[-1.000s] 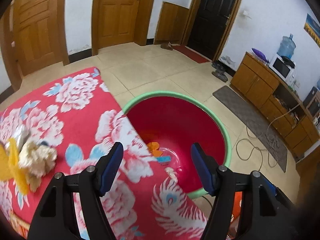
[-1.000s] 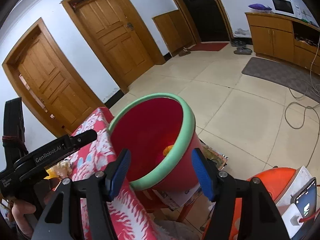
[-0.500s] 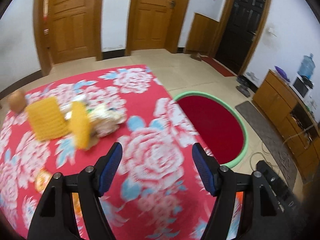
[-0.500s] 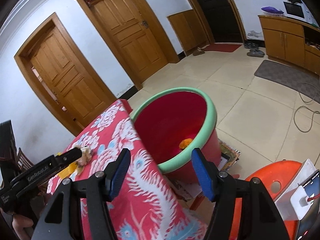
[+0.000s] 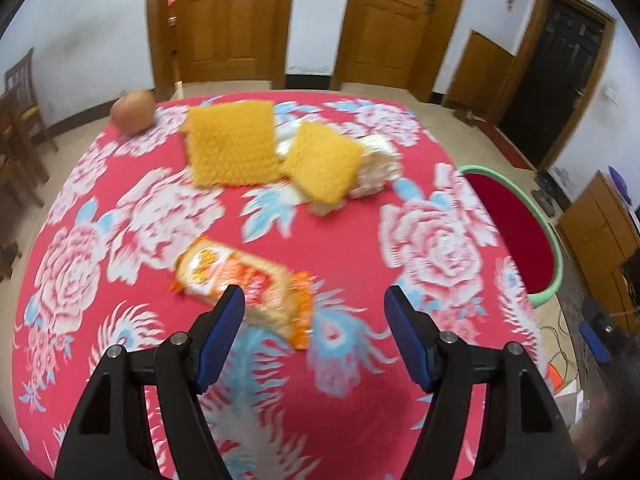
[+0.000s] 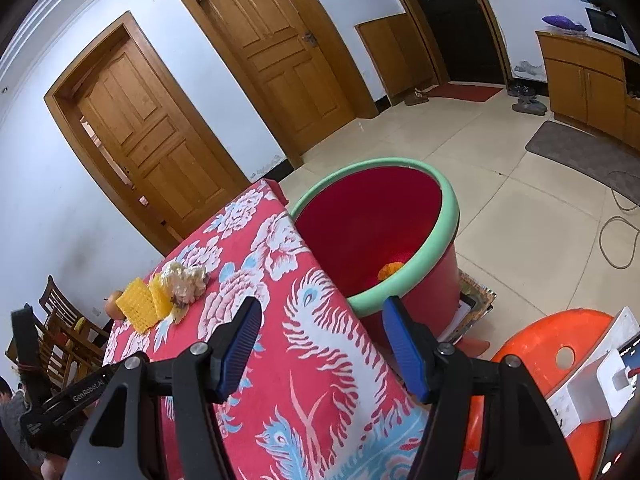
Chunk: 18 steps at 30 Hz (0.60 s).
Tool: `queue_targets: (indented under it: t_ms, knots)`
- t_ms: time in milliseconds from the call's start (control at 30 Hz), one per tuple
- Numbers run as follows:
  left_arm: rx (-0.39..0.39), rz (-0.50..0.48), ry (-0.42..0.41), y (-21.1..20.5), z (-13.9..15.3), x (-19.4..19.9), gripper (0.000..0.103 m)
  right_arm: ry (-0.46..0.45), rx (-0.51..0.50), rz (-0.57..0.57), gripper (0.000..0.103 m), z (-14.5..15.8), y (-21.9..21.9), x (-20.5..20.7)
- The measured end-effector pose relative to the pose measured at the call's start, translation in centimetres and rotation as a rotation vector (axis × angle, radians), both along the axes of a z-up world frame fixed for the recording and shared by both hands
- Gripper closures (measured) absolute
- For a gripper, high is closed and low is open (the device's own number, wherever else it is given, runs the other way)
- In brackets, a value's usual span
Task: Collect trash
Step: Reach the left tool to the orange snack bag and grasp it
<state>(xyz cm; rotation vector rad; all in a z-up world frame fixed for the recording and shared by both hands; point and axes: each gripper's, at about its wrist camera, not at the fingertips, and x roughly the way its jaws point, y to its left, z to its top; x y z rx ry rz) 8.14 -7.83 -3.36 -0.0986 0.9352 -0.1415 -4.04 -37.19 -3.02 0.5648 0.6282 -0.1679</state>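
Observation:
My left gripper (image 5: 314,312) is open and empty above the red floral tablecloth (image 5: 120,208). An orange snack wrapper (image 5: 244,286) lies just ahead of its left finger. Further back lie two yellow textured pieces (image 5: 232,144) and a crumpled white wad (image 5: 378,168). The red bin with a green rim (image 5: 520,232) stands off the table's right edge. My right gripper (image 6: 320,336) is open and empty over the table's near corner, with the bin (image 6: 384,232) just ahead and an orange scrap (image 6: 390,270) inside it. The yellow pieces (image 6: 140,308) and the wad (image 6: 186,280) show far left.
A round brownish fruit (image 5: 134,112) sits at the table's far left corner. Wooden chairs (image 5: 20,128) stand left of the table. An orange plastic stool (image 6: 560,344) with a white device on it is at the right. Cables lie on the tiled floor (image 6: 520,200).
My left gripper swung left from over the bin to over the table; the snack wrapper came into view. My right gripper pulled back a little and stayed open.

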Motion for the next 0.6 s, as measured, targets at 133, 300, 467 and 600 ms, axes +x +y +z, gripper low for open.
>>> queue_targets:
  t_ms: [133,300,467,600]
  knots:
    - [-0.035,0.048,0.036,1.5,-0.9,0.6,0.031,0.006,0.006,0.005,0.037,-0.3,0.2,0.0]
    - [-0.063,0.085,0.074,2.2,-2.0,1.8,0.031,0.007,0.012,-0.009,0.037,-0.4,-0.2,-0.1]
    - [-0.039,0.096,0.095,2.1,-3.3,3.5,0.031,0.020,0.020,-0.016,0.037,-0.9,-0.6,0.0]
    - [0.008,0.081,0.091,1.4,-3.4,4.2,0.031,0.028,0.022,-0.016,0.037,-1.1,-1.0,0.0]
